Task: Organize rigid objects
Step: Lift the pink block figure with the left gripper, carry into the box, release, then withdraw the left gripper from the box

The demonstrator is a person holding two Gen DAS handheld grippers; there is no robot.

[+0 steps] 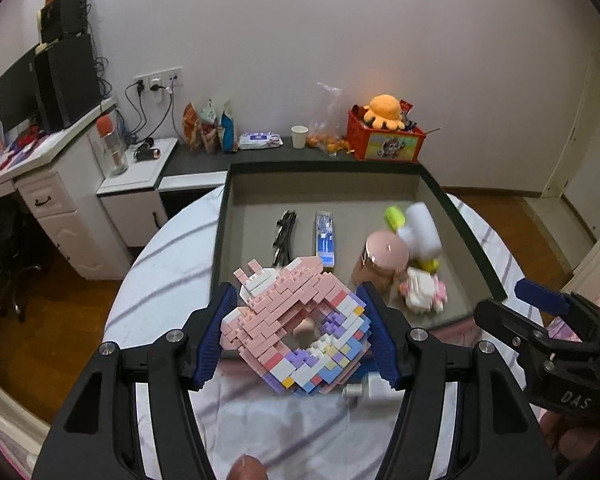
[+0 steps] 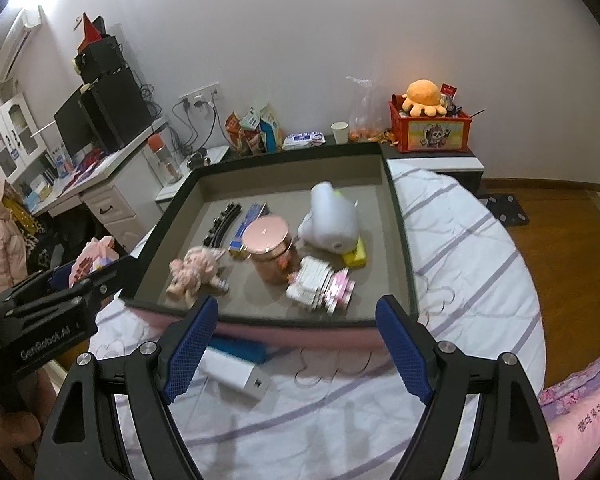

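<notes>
At the lower centre of the left wrist view, the left gripper (image 1: pixel 298 344) was closed on a pink block ring (image 1: pixel 296 320) (built of small bricks, with white and purple patches), held above the striped sheet just before the near edge of the dark tray (image 1: pixel 466 232). In the right wrist view the right gripper (image 2: pixel 296 344) stood wide apart with nothing between its pads, and a white charger (image 2: pixel 240 374) lay on the sheet below it.

The studded plastic brick donut (image 1: pixel 296 328) is looking matt. The pink jar lid (image 2: pixel 267 233) is gleaming glossy (smooth metal rim), while the striped bedsheet (image 2: pixel 468 248) is lying soft, cloth.
</notes>
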